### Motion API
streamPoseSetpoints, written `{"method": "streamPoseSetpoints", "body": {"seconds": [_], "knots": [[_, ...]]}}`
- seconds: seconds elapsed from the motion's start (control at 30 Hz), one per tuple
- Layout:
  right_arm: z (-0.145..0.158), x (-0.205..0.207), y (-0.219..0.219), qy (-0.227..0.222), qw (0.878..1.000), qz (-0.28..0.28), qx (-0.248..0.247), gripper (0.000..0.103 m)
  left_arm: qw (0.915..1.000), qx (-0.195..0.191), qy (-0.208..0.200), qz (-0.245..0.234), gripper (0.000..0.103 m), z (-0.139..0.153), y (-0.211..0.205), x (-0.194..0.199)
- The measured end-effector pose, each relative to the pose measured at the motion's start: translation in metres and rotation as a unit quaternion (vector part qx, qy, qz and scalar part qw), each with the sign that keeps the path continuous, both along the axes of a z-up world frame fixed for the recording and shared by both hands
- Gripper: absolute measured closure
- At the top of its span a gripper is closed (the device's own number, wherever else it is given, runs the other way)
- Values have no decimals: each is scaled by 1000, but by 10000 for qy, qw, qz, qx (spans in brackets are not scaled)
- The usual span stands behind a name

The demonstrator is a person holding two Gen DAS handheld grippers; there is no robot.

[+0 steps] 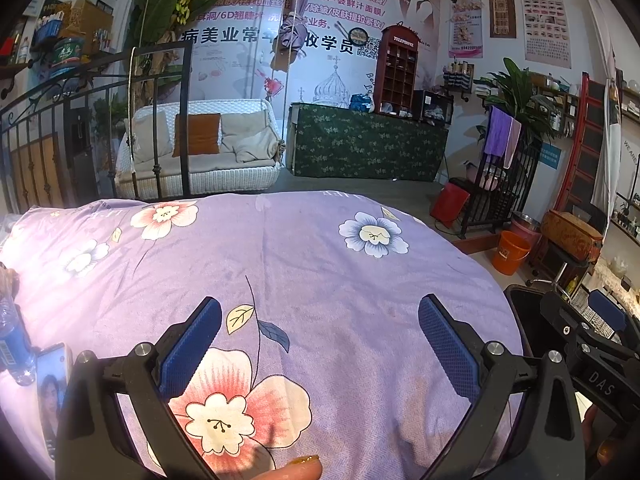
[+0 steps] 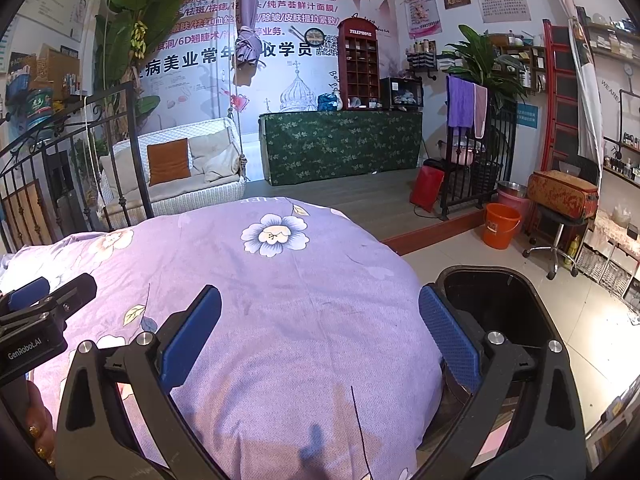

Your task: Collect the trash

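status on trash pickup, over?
Left claw open, empty, over floral bedspread. Right claw open, empty. Plastic bottle at bed's left edge, ungrasped. Black bin open, right of bed.

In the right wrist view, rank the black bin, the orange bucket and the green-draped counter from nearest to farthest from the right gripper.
From the right gripper:
1. Black bin, right beside its right finger.
2. Orange bucket, on the floor, farther right.
3. Green-draped counter, across the room by the wall.

left gripper: jaws wide apart, nothing between them
right gripper: jaws wide apart, nothing between them
pose: side by side, level
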State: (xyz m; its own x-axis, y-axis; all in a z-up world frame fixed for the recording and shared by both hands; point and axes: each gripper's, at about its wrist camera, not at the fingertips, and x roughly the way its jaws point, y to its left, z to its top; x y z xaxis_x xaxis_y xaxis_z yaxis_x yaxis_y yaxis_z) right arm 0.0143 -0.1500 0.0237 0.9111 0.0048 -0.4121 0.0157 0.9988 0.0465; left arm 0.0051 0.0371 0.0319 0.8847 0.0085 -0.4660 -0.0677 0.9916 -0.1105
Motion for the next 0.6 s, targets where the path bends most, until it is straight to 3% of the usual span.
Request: {"method": "streamPoseSetpoints", "body": {"seconds": [0.6], "knots": [[-3, 0, 2, 10, 10000, -9, 10, 6, 10000, 5, 14, -19, 6, -2, 0, 1]]}}
